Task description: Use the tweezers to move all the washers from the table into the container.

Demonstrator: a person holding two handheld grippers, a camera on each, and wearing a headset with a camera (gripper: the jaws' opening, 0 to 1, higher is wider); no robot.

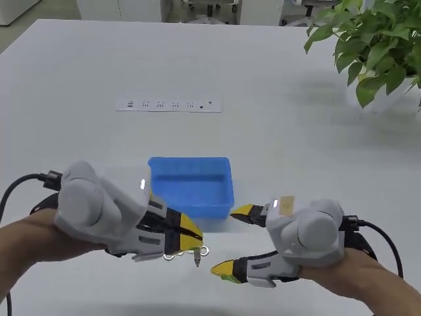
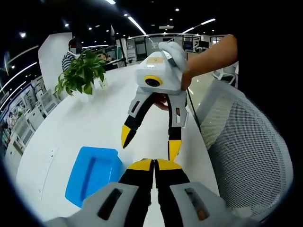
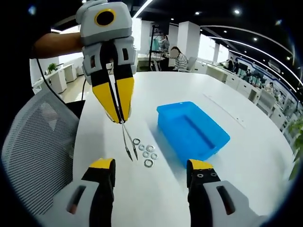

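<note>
1. On the near worktop [image 1: 276,131], my left gripper [image 3: 118,116] has its fingers clamped on the tweezers [image 3: 127,139], tips just beside the washers [image 3: 147,152].
2. On my right gripper [image 1: 230,240] the fingers stand apart.
3. Just beyond, on the far side, sits the blue container [image 3: 191,127].

Shiny metal washers [image 3: 146,152] and tweezers [image 3: 125,138]; glossy blue plastic container [image 3: 191,127]; smooth matt white table [image 3: 147,198].

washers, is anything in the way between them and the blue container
Nothing visible does. In the right gripper view the washers lie on bare table beside the blue container; the tweezers, held in the left gripper, point down next to them.
</note>
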